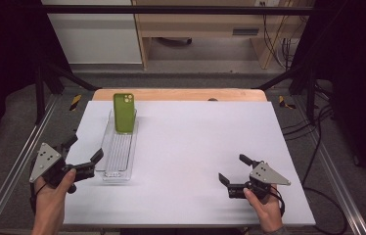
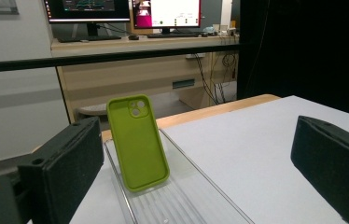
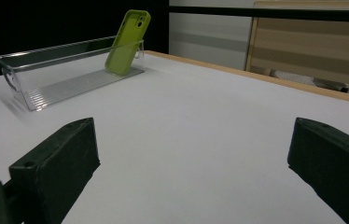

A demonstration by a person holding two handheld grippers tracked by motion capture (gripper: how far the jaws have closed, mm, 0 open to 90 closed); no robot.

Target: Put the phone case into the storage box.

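A white table (image 1: 195,147) carries a clear plastic tray (image 1: 118,156) at its left. A green phone case (image 1: 124,112) leans upright at the tray's far end. The left gripper (image 1: 85,149) sits wide beside the tray's near end; the right gripper (image 1: 232,169), wide and empty, rests near right.

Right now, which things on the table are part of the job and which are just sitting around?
Part of the job:
- lime-green silicone phone case, leaning upright against the far end of the tray
- clear ribbed plastic tray, long and narrow
- left gripper, open beside the tray's near end
- right gripper, open, holding nothing

Just sitting around:
- white table mat
- computer monitors on the desk behind
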